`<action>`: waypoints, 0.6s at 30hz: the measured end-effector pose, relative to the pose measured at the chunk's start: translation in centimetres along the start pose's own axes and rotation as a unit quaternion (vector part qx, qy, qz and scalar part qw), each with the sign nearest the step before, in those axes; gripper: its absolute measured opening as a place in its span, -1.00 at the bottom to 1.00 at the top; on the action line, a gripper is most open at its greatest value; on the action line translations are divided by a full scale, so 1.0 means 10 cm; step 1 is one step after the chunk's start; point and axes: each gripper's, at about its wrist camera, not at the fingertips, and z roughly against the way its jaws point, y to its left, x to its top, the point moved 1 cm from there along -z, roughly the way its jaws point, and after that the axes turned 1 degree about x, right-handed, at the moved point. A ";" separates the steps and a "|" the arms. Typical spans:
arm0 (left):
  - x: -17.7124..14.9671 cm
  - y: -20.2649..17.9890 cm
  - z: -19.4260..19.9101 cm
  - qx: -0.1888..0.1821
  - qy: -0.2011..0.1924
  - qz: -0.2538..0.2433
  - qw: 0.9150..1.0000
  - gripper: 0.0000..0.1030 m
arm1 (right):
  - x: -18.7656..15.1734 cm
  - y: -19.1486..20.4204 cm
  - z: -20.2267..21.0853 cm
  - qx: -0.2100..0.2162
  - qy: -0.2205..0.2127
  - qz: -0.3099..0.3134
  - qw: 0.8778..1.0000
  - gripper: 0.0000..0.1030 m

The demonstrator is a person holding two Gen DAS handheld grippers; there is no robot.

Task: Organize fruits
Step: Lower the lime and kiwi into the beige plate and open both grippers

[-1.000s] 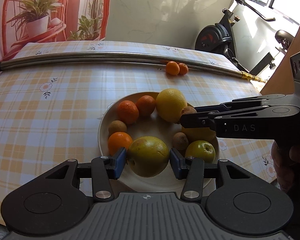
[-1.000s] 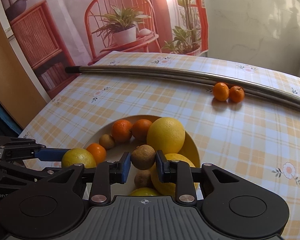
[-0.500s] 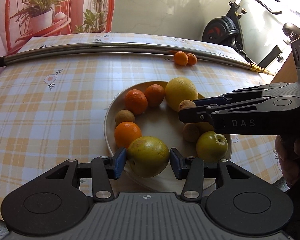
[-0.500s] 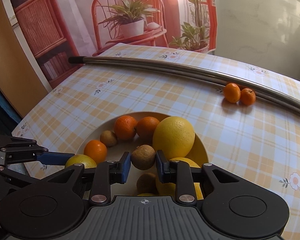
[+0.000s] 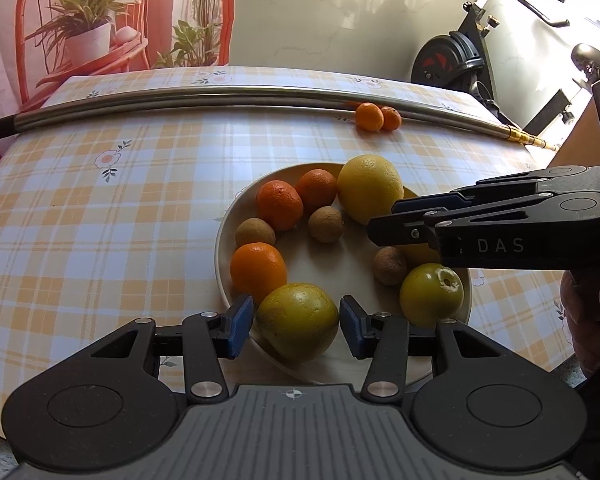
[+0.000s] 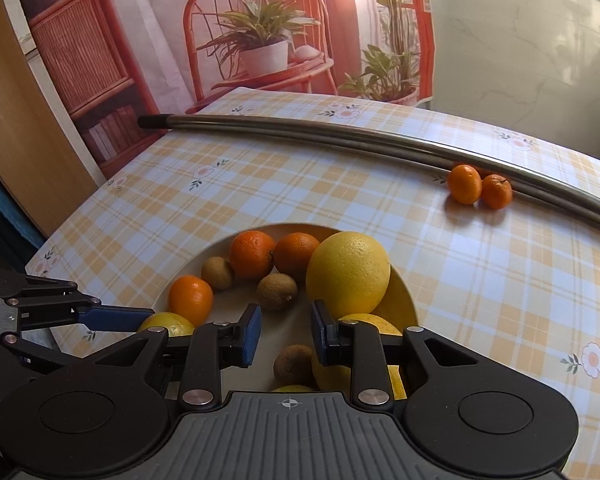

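Two hand-held grippers over a shallow plate (image 5: 221, 256) on a checked table (image 5: 100, 220). All positions are given from the plate.

**Left gripper** (image 5: 296, 320): its blue pads pinch a yellow-green citrus (image 5: 298, 332) from both sides, at the plate's near rim.

**Right gripper** (image 6: 286, 320): it reaches in over the right part of the plate. Its pads stand narrowly apart with nothing between them. A brown kiwi (image 6: 278, 290) lies on the plate floor just beyond its tips, clear of both pads.

**Plate contents:**
- a large yellow citrus (image 6: 348, 272) at the far right
- two oranges (image 6: 252, 254) side by side at the far rim
- a third orange (image 6: 190, 300) at the left rim
- a second kiwi (image 6: 218, 273) between the third orange and the far pair
- a third kiwi (image 6: 294, 364) and another yellow fruit (image 6: 330, 376) under the right gripper
- a round green fruit (image 5: 432, 294) at the near right

**Off the plate:** two small tangerines (image 6: 464, 184) lie well beyond the far-right rim. They touch each other and rest against a metal rod (image 6: 300, 134) that crosses the table.

**Key relation:** the tangerine pair lies ahead and to the right of the empty right gripper, with bare cloth between. The pair lines up along the rod, and each fruit is round with no long axis. The right hand is judged the nearer and is the free one, so gathering them would probably fall to it.
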 end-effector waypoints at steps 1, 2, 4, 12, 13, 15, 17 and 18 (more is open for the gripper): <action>0.00 0.00 0.02 -0.003 -0.004 0.001 1.000 -0.02 | 0.00 0.00 0.01 -0.001 -0.001 0.000 1.000 -0.52; 0.02 0.01 0.04 -0.010 -0.009 0.004 1.000 -0.02 | 0.00 0.00 0.02 -0.002 -0.003 -0.001 1.000 -0.52; 0.03 0.01 0.06 -0.015 -0.014 0.009 1.000 -0.01 | 0.00 0.00 0.06 -0.005 -0.009 -0.001 1.000 -0.51; 0.04 0.07 0.05 -0.010 -0.013 0.029 0.999 -0.01 | 0.01 -0.09 0.23 -0.012 -0.029 -0.021 0.999 -0.46; 0.04 0.08 0.05 -0.009 -0.013 0.031 0.999 -0.01 | 0.01 -0.11 0.25 -0.013 -0.032 -0.024 0.999 -0.46; 0.04 0.08 0.05 -0.009 -0.013 0.033 0.999 -0.01 | 0.01 -0.14 0.28 -0.017 -0.037 -0.030 0.999 -0.46; 0.04 0.09 0.05 -0.008 -0.013 0.036 0.999 -0.01 | 0.01 -0.17 0.31 -0.020 -0.040 -0.034 0.998 -0.46; 0.04 0.09 0.05 -0.007 -0.013 0.037 0.999 -0.01 | 0.01 -0.18 0.32 -0.022 -0.043 -0.036 0.998 -0.46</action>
